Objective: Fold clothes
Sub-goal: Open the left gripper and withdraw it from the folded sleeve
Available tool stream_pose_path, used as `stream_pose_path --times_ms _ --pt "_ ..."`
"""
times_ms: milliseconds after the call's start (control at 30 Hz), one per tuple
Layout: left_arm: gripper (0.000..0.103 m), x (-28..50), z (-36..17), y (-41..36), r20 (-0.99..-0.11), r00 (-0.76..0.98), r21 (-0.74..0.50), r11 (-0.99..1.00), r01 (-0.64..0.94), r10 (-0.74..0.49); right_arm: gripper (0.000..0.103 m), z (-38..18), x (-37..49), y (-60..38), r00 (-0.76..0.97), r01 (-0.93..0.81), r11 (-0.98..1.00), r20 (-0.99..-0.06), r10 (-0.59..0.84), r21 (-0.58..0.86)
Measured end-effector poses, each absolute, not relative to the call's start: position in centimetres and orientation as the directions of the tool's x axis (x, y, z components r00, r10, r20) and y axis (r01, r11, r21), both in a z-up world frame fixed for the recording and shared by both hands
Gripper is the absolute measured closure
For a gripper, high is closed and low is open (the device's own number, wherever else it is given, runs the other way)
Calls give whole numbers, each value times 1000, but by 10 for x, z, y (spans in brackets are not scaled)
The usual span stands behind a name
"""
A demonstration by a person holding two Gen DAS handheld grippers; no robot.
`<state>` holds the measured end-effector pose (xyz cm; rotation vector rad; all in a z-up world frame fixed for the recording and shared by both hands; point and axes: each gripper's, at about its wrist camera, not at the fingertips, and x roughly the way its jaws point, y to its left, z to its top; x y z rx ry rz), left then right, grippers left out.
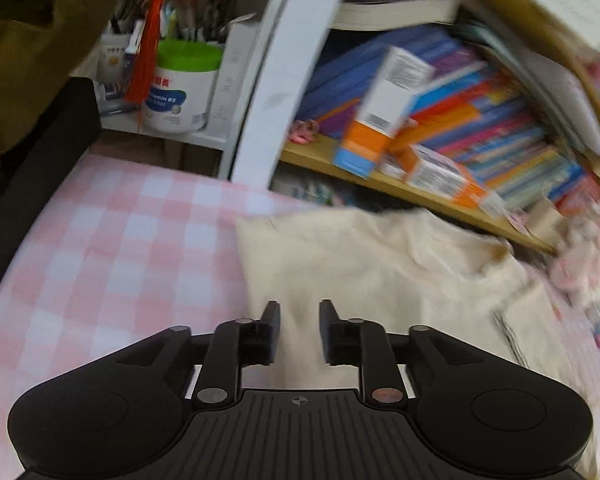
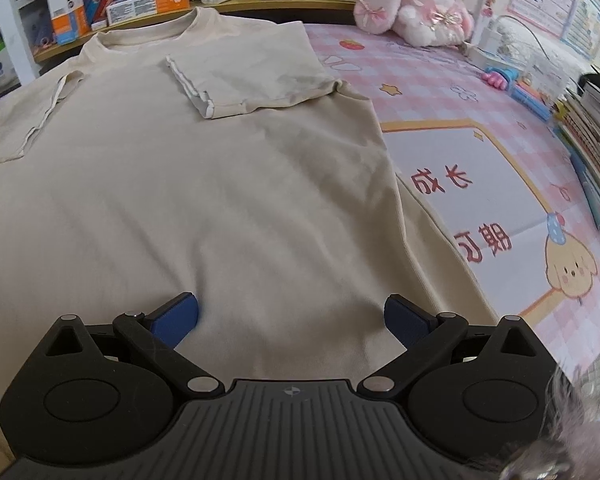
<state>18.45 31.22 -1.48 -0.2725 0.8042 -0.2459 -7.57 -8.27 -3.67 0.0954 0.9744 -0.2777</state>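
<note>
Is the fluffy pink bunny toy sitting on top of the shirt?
No, the bunny toy sits on the pink bedsheet by the shelf, well apart from the shirt.

Open pink checked mat (image 1: 112,248) left of cream T-shirt (image 2: 204,184); far edge blocked by bookshelf (image 1: 412,194), boxes (image 1: 384,120), plush toy (image 2: 416,4).

matt cream cloth t-shirt (image 2: 220,184), wooden shelf (image 1: 420,196)

left tongs (image 1: 299,330): parted, empty | over cream shirt (image 1: 380,280) | pink checked sheet (image 1: 120,248)
</note>
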Motion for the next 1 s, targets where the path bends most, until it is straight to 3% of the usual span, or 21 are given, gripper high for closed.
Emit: stream_pose_path --times_ms 33,267,333,500,633,1000 --pt "66 168 -14 308 -673 671 -314 942 121 -311 3 -36 -75 -83 531 260 964 -826 -188 -52" --pt "47 53 -15 269 -707 680 -169 980 106 -195 3 -32 -83 -93 574 189 980 -802 -167 -69" --pt "38 27 -16 258 -714 678 -156 984 87 -173 3 -30 -88 -102 584 182 982 -798 -149 -51" --pt "35 -21 -10 228 -719 684 -125 991 54 -128 3 -22 -109 -122 634 151 988 -766 -107 -13" --pt "25 -60 -5 204 -705 702 -108 993 38 -104 3 -21 -129 -135 657 111 994 -751 -62 15" --pt "21 -152 -5 158 -697 717 -87 995 -45 -29 3 -19 -205 -167 696 35 999 -718 -13 16"
